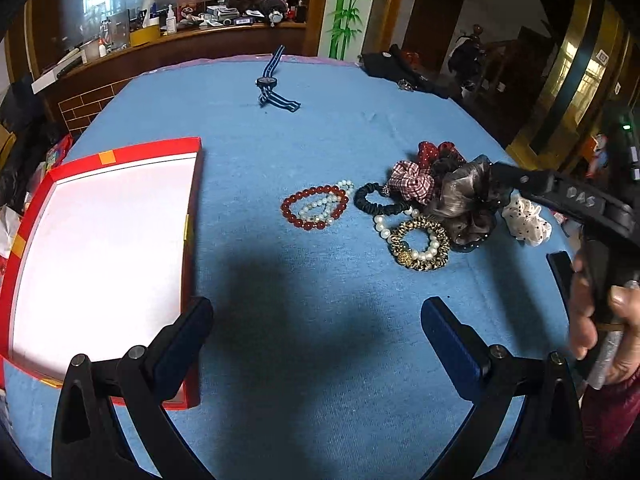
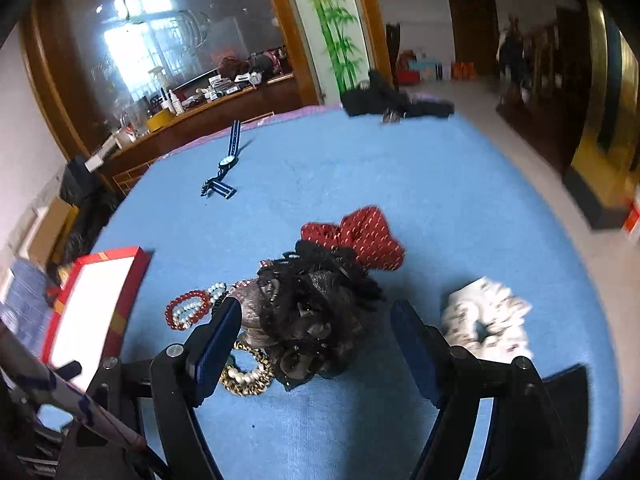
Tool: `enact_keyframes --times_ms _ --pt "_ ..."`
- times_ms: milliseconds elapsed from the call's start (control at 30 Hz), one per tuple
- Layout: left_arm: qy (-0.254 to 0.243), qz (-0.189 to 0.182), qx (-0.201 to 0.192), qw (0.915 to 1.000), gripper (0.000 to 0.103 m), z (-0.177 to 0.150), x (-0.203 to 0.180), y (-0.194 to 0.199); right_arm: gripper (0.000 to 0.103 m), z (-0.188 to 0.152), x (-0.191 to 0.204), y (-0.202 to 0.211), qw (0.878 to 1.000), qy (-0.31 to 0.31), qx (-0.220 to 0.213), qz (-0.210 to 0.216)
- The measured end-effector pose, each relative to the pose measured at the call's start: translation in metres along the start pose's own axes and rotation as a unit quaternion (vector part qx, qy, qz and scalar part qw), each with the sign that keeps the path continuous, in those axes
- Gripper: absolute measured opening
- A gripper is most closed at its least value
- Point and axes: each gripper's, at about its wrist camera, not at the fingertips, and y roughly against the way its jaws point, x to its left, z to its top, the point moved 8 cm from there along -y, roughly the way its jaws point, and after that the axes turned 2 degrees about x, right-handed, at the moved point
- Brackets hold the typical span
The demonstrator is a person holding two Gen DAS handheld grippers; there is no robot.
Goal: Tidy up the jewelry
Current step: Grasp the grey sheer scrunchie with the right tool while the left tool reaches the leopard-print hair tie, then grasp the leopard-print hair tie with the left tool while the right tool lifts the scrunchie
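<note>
My right gripper is open and low over a heap of hair ties. A grey-black ruffled scrunchie lies between its pads, and neither pad presses on it. In the left wrist view one of the right gripper's fingers reaches over that scrunchie. My left gripper hangs open over bare blue cloth with nothing between its fingers. A red box with a white inside sits at the left. A red bead bracelet and a pearl bracelet lie together mid-table.
Around the heap lie a red dotted scrunchie, a white dotted one, a leopard one with pearls, a black one and a plaid one. A striped-strap watch lies far back, beside dark cloth.
</note>
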Motion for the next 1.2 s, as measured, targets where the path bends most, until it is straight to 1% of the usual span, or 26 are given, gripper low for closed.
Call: enact_keyframes --times_ms 67,100,133,167,200,233,267,300,333,367,433,467,500,533,567,633,700,867,967,1000,1033,1100,1133,1200 --pt "0.000 -0.001 0.003 1.0000 0.103 0.000 -0.001 -0.003 0.083 -0.005 -0.002 -0.017 1.000 0.013 0.015 -0.016" --pt "-0.002 -0.001 0.003 1.0000 0.103 -0.001 -0.002 -0.004 0.083 -0.006 -0.002 -0.023 1.000 0.012 0.015 -0.011" --pt "-0.004 0.002 0.003 1.0000 0.103 0.000 -0.002 -0.005 0.076 -0.008 0.000 -0.029 1.000 0.014 0.015 -0.003" --pt "-0.006 0.001 0.002 1.0000 0.103 0.000 -0.002 -0.006 0.062 -0.011 0.002 -0.034 1.000 0.021 0.022 -0.007" --pt "-0.009 -0.004 0.002 1.0000 0.103 0.001 -0.004 -0.006 0.026 -0.015 0.003 -0.038 0.999 0.028 0.035 -0.012" --pt "-0.012 -0.010 0.002 0.9999 0.103 0.000 -0.007 -0.008 0.020 -0.017 0.005 -0.038 0.999 0.029 0.035 -0.006" --pt "-0.015 -0.012 0.001 0.9998 0.103 0.001 -0.010 -0.009 0.018 -0.017 0.006 -0.032 1.000 0.025 0.016 0.004" --pt "-0.019 -0.015 -0.001 0.9997 0.103 0.001 -0.012 -0.010 0.014 -0.017 0.005 -0.025 1.000 0.025 0.000 0.004" --pt "-0.026 -0.020 -0.002 0.9995 0.103 0.001 -0.016 -0.011 0.013 -0.016 0.003 -0.014 1.000 0.020 -0.022 0.006" --pt "-0.034 -0.024 -0.003 0.9991 0.103 0.001 -0.022 -0.013 0.013 -0.016 0.000 -0.005 0.999 0.012 -0.038 0.018" --pt "-0.048 -0.024 -0.006 0.9986 0.096 0.003 -0.030 -0.017 0.014 -0.014 -0.005 0.015 0.995 -0.008 -0.084 0.055" --pt "-0.058 -0.020 -0.004 0.9981 0.094 0.006 -0.036 -0.021 0.014 -0.013 -0.010 0.024 0.993 -0.015 -0.104 0.055" --pt "-0.066 -0.019 -0.002 0.9977 0.093 0.008 -0.041 -0.026 0.014 -0.013 -0.014 0.029 0.991 -0.020 -0.117 0.055" --pt "-0.072 -0.021 0.001 0.9972 0.090 0.011 -0.046 -0.031 0.014 -0.013 -0.019 0.034 0.989 -0.028 -0.131 0.065" --pt "-0.078 -0.024 0.006 0.9966 0.086 0.015 -0.051 -0.038 0.014 -0.012 -0.022 0.037 0.988 -0.033 -0.137 0.070" --pt "-0.082 -0.024 0.023 0.9960 0.067 0.018 -0.056 -0.051 0.014 -0.011 -0.028 0.038 0.986 -0.045 -0.144 0.073" --pt "-0.084 -0.036 0.038 0.9951 0.060 0.021 -0.062 -0.063 0.014 -0.009 -0.031 0.038 0.985 -0.051 -0.146 0.080" --pt "-0.086 -0.053 0.040 0.9941 0.059 0.034 -0.069 -0.079 0.014 -0.010 -0.025 0.043 0.984 -0.034 -0.152 0.086" --pt "-0.100 -0.043 0.038 0.9933 0.055 0.039 -0.076 -0.088 0.014 -0.010 -0.023 0.043 0.984 -0.032 -0.152 0.093" --pt "-0.103 -0.043 0.041 0.9929 0.048 0.039 -0.078 -0.090 0.014 -0.010 -0.022 0.043 0.983 -0.032 -0.151 0.096" --pt "-0.106 -0.043 0.046 0.9923 0.036 0.040 -0.081 -0.096 0.014 -0.011 -0.022 0.043 0.983 -0.035 -0.149 0.101" --pt "-0.109 -0.041 0.054 0.9917 0.022 0.038 -0.082 -0.104 0.014 -0.011 -0.023 0.042 0.983 -0.037 -0.147 0.101" --pt "-0.103 -0.042 0.046 0.9927 0.020 0.040 -0.082 -0.105 0.014 -0.011 -0.023 0.041 0.983 -0.039 -0.146 0.105" --pt "-0.098 -0.048 0.047 0.9929 0.016 0.039 -0.081 -0.106 0.014 -0.012 -0.024 0.041 0.982 -0.044 -0.146 0.108"
